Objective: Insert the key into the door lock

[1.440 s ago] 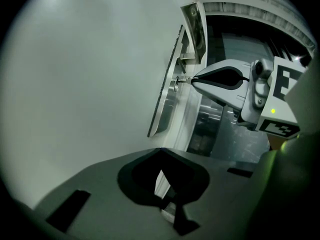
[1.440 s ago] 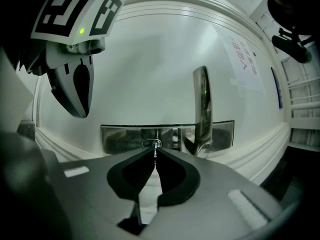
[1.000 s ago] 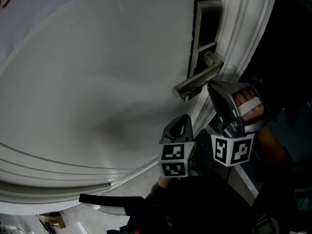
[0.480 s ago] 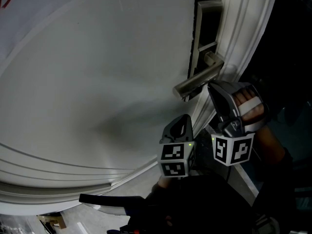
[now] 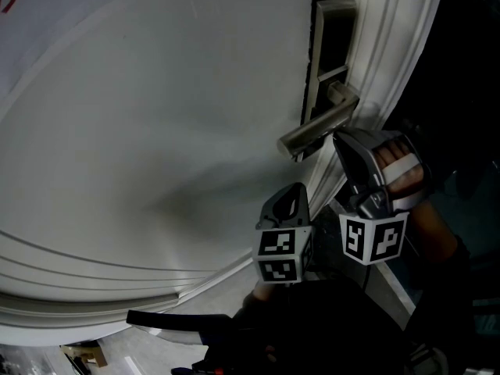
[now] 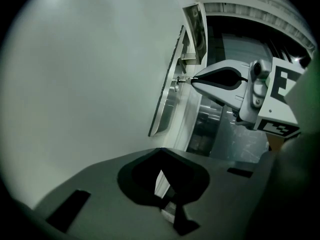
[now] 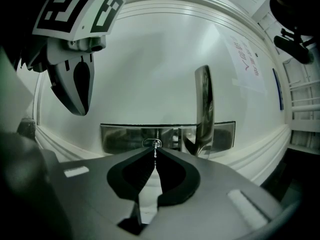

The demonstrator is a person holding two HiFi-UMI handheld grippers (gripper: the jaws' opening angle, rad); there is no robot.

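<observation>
The white door (image 5: pixel 156 116) carries a metal lock plate (image 7: pixel 122 136) with a lever handle (image 7: pixel 204 106). My right gripper (image 7: pixel 154 150) is shut on a thin key (image 7: pixel 155 156), whose tip sits at the round keyhole (image 7: pixel 148 143) left of the handle. In the left gripper view the right gripper (image 6: pixel 192 81) points sideways at the lock plate (image 6: pixel 167 104), key tip (image 6: pixel 182 80) touching it. In the head view it (image 5: pixel 337 137) is just below the handle (image 5: pixel 316 130). My left gripper (image 5: pixel 295 187) hangs lower beside the door, shut and holding nothing (image 6: pixel 159 151).
Raised moulding (image 5: pixel 94 276) curves along the door panel below the grippers. The door's edge and frame (image 5: pixel 406 45) run right of the lock, with dark space beyond. A paper notice (image 7: pixel 247 59) is stuck on the door. A person's hand (image 5: pixel 398 170) holds the right gripper.
</observation>
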